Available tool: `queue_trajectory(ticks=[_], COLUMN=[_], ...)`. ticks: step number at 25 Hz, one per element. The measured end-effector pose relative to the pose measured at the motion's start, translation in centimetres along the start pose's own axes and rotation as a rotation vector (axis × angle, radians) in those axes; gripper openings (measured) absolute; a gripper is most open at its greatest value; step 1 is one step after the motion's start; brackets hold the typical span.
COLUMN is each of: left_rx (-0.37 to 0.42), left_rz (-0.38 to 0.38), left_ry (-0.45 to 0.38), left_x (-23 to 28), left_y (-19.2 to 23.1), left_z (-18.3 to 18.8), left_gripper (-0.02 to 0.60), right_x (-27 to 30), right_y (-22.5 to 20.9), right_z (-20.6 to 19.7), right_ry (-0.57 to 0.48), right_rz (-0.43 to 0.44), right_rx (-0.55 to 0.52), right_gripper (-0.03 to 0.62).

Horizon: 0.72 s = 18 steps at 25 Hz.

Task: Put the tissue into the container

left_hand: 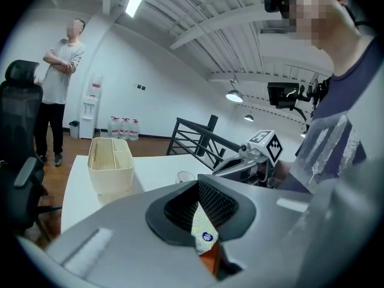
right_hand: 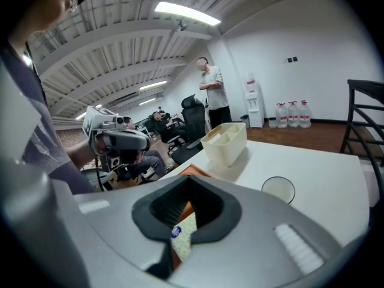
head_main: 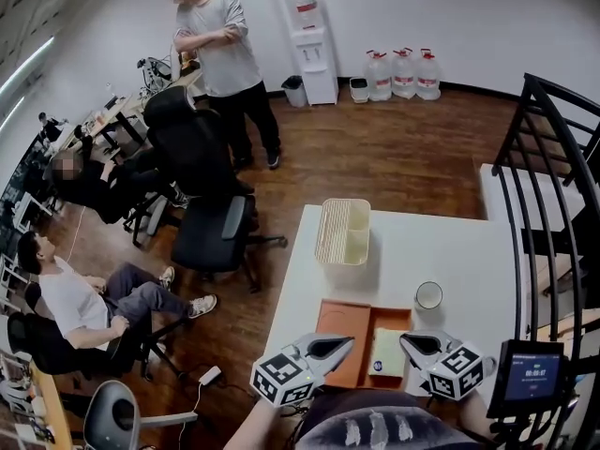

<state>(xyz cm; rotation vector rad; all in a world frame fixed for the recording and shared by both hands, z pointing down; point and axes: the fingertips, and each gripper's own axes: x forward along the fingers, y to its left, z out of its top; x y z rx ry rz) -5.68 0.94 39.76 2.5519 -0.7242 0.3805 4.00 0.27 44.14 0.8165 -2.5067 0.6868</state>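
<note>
Paper tissues in a pale, slick wrapper: the tissue pack (head_main: 387,352) is seen lying flat in the right compartment of an orange tray (head_main: 339,331) at the near edge of the white bench (head_main: 450,251), between the left gripper (head_main: 347,342) and the right gripper (head_main: 407,341). Both sets of jaws are parted by a narrow gap and nothing is held. The pack is judged light, soft and easily crushed, best pinched across its short sides. Farther on a cup (head_main: 428,295) is set, then the cream container (head_main: 343,232), with wooden floor, office chairs and people beyond
</note>
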Motion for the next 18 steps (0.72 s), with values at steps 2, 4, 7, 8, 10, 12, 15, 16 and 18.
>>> queue_trajectory(ticks=[2,4,7,8,10,12,15,16,18], left_rx=[0.009,0.012,0.016,0.019,0.028,0.038,0.047,0.050,0.057], left_rz=[0.002,0.000,-0.009,-0.011,-0.009,0.006,0.032,0.038,0.049], left_ry=[0.008,0.020,0.044,0.052,0.061,0.066,0.076,0.079,0.085], left_x=[-0.1,0.1,0.8,1.0,1.4,2.0,2.5,2.6,2.8], left_y=[0.5,0.8,0.5,0.3,0.2,0.4,0.8,0.9,1.2], left_z=[0.3,0.6,0.5,0.4,0.5,1.0,1.0,0.8,0.3], left_gripper=[0.014,0.014,0.014,0.014,0.014,0.014,0.014,0.014,0.014], right_x=[0.3,0.4,0.0,-0.2,-0.4,-0.7,-0.8,-0.8,-0.6], right_y=[0.1,-0.1,-0.4,-0.5,-0.8,-1.4,-1.8,-1.9,-2.0], right_z=[0.4,0.6,0.3,0.2,0.1,0.6,0.5,0.3,-0.1], right_ry=[-0.005,-0.007,0.003,0.008,0.009,-0.002,-0.008,-0.007,-0.004], right_rz=[-0.001,-0.004,-0.012,-0.014,-0.015,-0.016,-0.017,-0.018,-0.021], right_rx=[-0.004,-0.003,0.008,0.012,0.014,0.011,0.017,0.019,0.021], right_gripper=[0.003,0.003,0.003,0.003,0.003,0.003,0.003,0.003,0.003])
